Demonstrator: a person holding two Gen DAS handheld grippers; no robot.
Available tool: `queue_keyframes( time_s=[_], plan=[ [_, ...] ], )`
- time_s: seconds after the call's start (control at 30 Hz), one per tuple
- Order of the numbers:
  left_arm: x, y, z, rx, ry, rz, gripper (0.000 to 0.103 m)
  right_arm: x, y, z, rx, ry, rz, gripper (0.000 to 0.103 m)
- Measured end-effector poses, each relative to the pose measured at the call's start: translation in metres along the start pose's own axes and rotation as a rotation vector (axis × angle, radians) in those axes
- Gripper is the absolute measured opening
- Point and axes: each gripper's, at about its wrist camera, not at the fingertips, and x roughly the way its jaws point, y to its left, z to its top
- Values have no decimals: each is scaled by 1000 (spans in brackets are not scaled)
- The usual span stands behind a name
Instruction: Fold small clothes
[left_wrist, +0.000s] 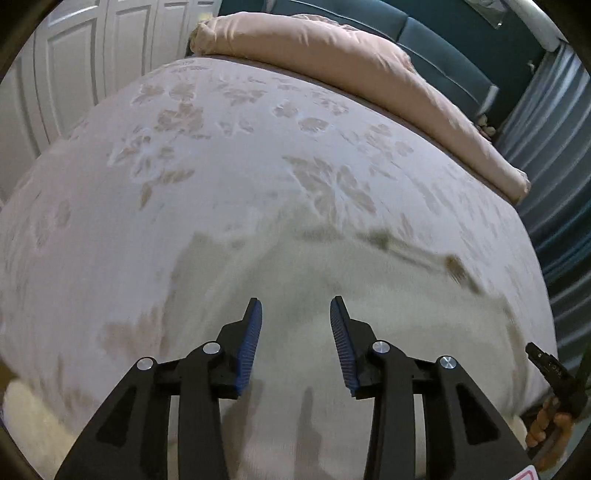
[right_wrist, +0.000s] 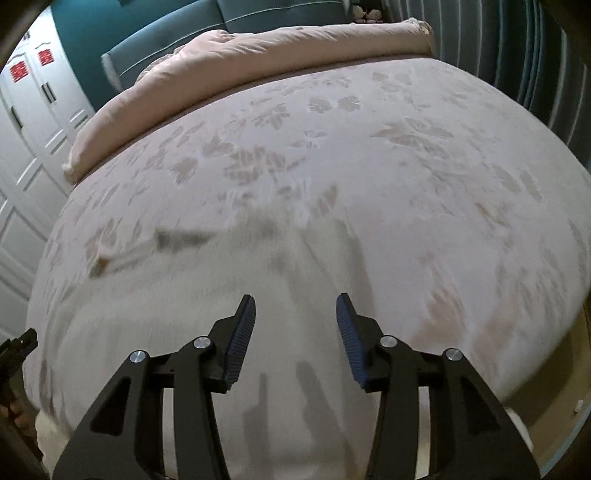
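A pale cream garment (left_wrist: 332, 295) lies spread flat on the bed's near part, blurred by motion; it also shows in the right wrist view (right_wrist: 207, 295). Its far edge carries a thin dark trim (left_wrist: 424, 254) that also shows in the right wrist view (right_wrist: 177, 238). My left gripper (left_wrist: 296, 306) is open and empty, hovering above the garment. My right gripper (right_wrist: 295, 302) is open and empty above the garment's right part. The right gripper's body shows at the right edge of the left wrist view (left_wrist: 554, 373).
The bed has a pale leaf-patterned cover (left_wrist: 258, 147). A rolled pink duvet (left_wrist: 351, 62) lies along the far side against a teal headboard (left_wrist: 443, 40). White wardrobe doors (left_wrist: 74, 74) stand to the left, striped curtains (left_wrist: 561, 147) to the right.
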Motion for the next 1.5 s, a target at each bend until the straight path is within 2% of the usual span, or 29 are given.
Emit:
queue_keyframes(
  time_s=[0.03, 0.13, 0.17, 0.2, 0.27, 0.3, 0.37, 0.4, 0.47, 0.53, 0.6, 0.67, 0.73, 0.83, 0.9, 0.97, 1.07, 1.17, 1.23, 1.27, 1.33, 1.43, 1.5],
  plan=[
    [12, 0, 6, -4, 13, 14, 37, 14, -1, 6, 11, 25, 7, 44],
    [43, 6, 13, -2, 67, 75, 35, 44, -4, 18, 24, 92, -17, 8],
    [49, 10, 14, 9, 80, 92, 33, 42, -5, 22, 39, 83, -2, 8],
    [52, 13, 15, 22, 82, 106, 31, 31, -7, 26, 55, 37, 32, 8],
    [55, 21, 15, 11, 84, 109, 29, 18, -8, 31, 40, -32, 5, 8],
    [57, 24, 15, -6, 89, 100, 29, 24, -11, 30, 34, -21, -8, 8],
    [61, 28, 15, -21, 92, 98, 29, 55, -21, 23, 18, 91, -65, 8],
    [62, 27, 15, -19, 91, 104, 29, 69, -27, 18, 26, 117, -71, 8],
    [61, 23, 16, -6, 94, 121, 29, 54, -27, 22, 79, 81, -62, 12],
    [58, 22, 17, 0, 97, 122, 29, 29, -18, 24, 116, 10, -58, 15],
    [56, 23, 16, 4, 90, 113, 29, 0, 9, 22, 62, -58, -27, 15],
    [57, 23, 13, 13, 77, 115, 29, -22, 54, 8, -40, -58, 79, 15],
    [58, 20, 10, 16, 61, 130, 29, -27, 93, -10, -130, -9, 172, 15],
    [58, 15, 7, 22, 47, 158, 29, -14, 167, -52, -270, 114, 321, 15],
    [55, 14, 7, 24, 43, 164, 29, 4, 203, -78, -354, 166, 354, 14],
    [46, 13, 5, 24, 36, 156, 29, 18, 217, -91, -374, 207, 351, 13],
    [33, 19, -2, 74, 32, 172, 29, 25, 189, -85, -277, 225, 363, 10],
    [25, 38, -17, 78, 52, 139, 28, 12, 118, -72, -113, 202, 288, 10],
    [18, 46, -26, 74, 50, 116, 27, -2, 53, -64, -22, 168, 182, 8],
    [16, 48, -30, 75, 47, 111, 27, -12, 15, -63, 22, 149, 98, 9],
    [13, 47, -36, 73, 39, 114, 27, -28, -29, -64, 76, 126, -5, 8],
    [7, 42, -37, 36, 36, 126, 25, -59, -66, -66, 134, 80, -71, 21],
    [-5, 37, -40, -15, 32, 91, 25, -67, -69, -70, 143, 68, -57, 31]
  ],
)
